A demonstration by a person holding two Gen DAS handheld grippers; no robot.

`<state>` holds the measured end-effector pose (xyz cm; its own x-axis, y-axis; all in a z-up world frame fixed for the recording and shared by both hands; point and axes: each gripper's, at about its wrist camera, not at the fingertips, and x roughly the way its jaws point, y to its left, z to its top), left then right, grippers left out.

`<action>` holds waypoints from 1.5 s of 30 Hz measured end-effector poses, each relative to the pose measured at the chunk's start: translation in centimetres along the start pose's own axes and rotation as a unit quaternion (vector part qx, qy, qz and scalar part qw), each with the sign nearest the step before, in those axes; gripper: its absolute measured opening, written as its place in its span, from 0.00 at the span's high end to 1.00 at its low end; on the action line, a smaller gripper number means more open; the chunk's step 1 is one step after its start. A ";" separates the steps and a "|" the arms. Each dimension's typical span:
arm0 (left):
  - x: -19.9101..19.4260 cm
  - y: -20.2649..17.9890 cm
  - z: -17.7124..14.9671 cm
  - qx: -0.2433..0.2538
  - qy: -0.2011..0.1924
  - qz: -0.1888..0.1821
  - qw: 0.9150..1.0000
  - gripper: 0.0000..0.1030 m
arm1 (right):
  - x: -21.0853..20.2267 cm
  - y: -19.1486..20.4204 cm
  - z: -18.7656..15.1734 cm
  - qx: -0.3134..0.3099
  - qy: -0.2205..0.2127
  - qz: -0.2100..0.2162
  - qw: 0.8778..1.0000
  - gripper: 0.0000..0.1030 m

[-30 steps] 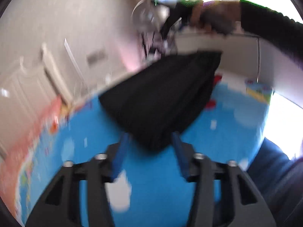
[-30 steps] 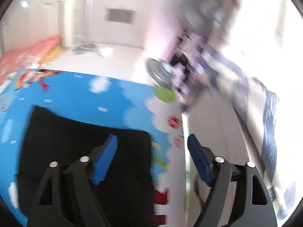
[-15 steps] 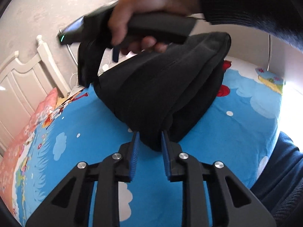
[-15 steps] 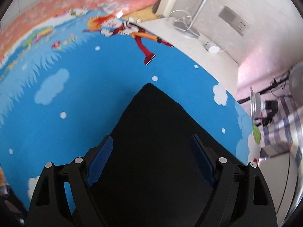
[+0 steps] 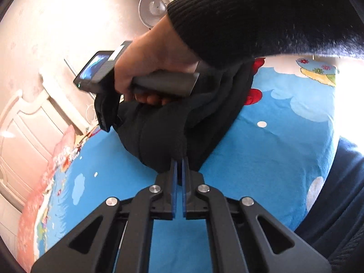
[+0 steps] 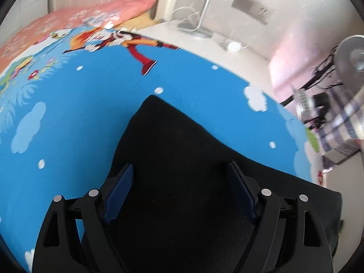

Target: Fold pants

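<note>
— Left wrist view?
— The left claw (image 5: 179, 166) is pinched tight on an edge of the black pants (image 5: 173, 132), bunched on the blue cartoon mat (image 5: 273, 150). A hand (image 5: 157, 66) in a black sleeve (image 5: 250, 18) holds the other tool above them.
— Right wrist view?
— The right claw (image 6: 182, 173) hangs spread wide over the pants (image 6: 182, 159) — gripping nothing.

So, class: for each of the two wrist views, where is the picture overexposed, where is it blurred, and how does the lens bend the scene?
Left wrist view: the right edge burns out to white past the blue mat; the sleeve looms large and soft; the wall curves. Right wrist view: the pink wall glares, the fan and rack smear, and the black pants lose all fold detail.
</note>
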<state>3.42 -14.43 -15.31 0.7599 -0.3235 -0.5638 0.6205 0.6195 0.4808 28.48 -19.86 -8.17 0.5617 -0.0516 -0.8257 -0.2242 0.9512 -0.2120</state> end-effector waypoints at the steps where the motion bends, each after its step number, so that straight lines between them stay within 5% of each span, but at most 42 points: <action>1: 0.0 0.0 0.0 -0.002 0.000 -0.001 1.000 0.99 | -0.1 0.0 0.0 0.003 -0.005 -0.012 1.000 0.24; 5: -0.2 0.2 0.1 -0.009 0.001 -0.002 1.000 0.96 | -0.3 -1.0 0.2 0.032 -0.016 -0.007 0.999 0.17; 7: -1.0 0.3 0.0 -0.014 -0.008 -0.057 0.998 0.90 | -2.1 -3.2 -0.1 0.082 -0.055 0.004 0.995 0.19; 9: -2.4 1.0 -0.2 -0.019 -0.027 -0.051 0.998 0.86 | -5.5 -6.8 -1.5 0.160 -0.107 0.010 0.981 0.16; 11: -3.2 4.0 -0.5 -0.083 -0.035 -0.052 0.995 0.78 | -8.3 -8.9 -3.8 0.189 -0.114 0.016 0.975 0.14; 13: -2.5 9.9 -1.3 -0.220 -0.033 -0.076 0.972 0.78 | -10.5 -9.8 -7.1 0.195 -0.111 0.021 0.974 0.14; 16: 2.8 18.6 -2.6 -0.408 -0.014 -0.151 0.900 0.80 | -11.6 -7.4 -11.0 0.170 -0.096 0.033 0.980 0.14; 17: 5.9 20.8 -2.3 -0.441 -0.001 -0.163 0.883 0.80 | -11.8 -5.8 -11.8 0.152 -0.098 0.038 0.983 0.14; 19: 10.4 22.7 -1.2 -0.462 0.014 -0.198 0.864 0.73 | -11.8 -3.4 -12.8 0.124 -0.109 0.033 0.986 0.15; 21: 16.2 24.3 -0.5 -0.510 0.053 -0.246 0.823 0.61 | -10.9 -0.9 -13.5 0.098 -0.093 0.030 0.990 0.15; 23: 20.8 25.1 0.0 -0.531 0.100 -0.248 0.804 0.62 | -10.5 0.0 -14.3 0.083 -0.089 0.006 0.993 0.15; 24: 22.5 25.5 0.2 -0.541 0.110 -0.262 0.792 0.73 | -10.2 0.4 -14.4 0.070 -0.084 -0.003 0.994 0.15; 25: 23.6 25.4 0.4 -0.541 0.115 -0.282 0.784 0.75 | -10.1 0.6 -14.4 0.063 -0.081 -0.007 0.995 0.15; 28: 26.1 26.5 1.2 -0.541 0.130 -0.301 0.775 0.81 | -9.8 1.0 -14.5 0.049 -0.074 -0.011 0.996 0.14; 32: 27.1 28.1 2.2 -0.528 0.122 -0.289 0.789 0.86 | -9.6 1.4 -14.7 0.044 -0.077 -0.017 0.996 0.14; 34: 26.3 28.2 2.7 -0.517 0.119 -0.269 0.804 0.86 | -9.6 1.4 -14.7 0.048 -0.080 -0.016 0.996 0.14; 35: 25.0 28.2 3.0 -0.518 0.100 -0.238 0.816 0.87 | -9.5 1.3 -14.6 0.048 -0.081 -0.017 0.995 0.14; 38: 21.1 28.3 4.1 -0.516 0.037 -0.207 0.830 0.80 | -9.6 1.4 -14.9 0.048 -0.084 -0.019 0.995 0.14; 39: 20.1 27.3 5.2 -0.492 0.031 -0.219 0.842 0.69 | -9.7 1.4 -14.8 0.047 -0.084 -0.017 0.995 0.14; 42: 19.9 22.9 7.7 -0.387 0.065 -0.250 0.885 0.64 | -11.2 0.1 -15.1 0.066 -0.100 0.003 0.993 0.18; 44: 21.3 20.7 7.9 -0.334 0.105 -0.195 0.916 0.64 | -13.3 -1.9 -15.6 0.095 -0.140 -0.020 0.985 0.18; 45: 21.8 20.8 7.6 -0.338 0.115 -0.163 0.920 0.66 | -14.3 -3.3 -15.8 0.110 -0.162 -0.044 0.980 0.17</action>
<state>34.32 -14.00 -12.51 0.4455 -0.4595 -0.7683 0.4870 0.8445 -0.2227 8.61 -27.07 -3.89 0.8028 -0.0708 -0.5920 -0.0071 0.9917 -0.1283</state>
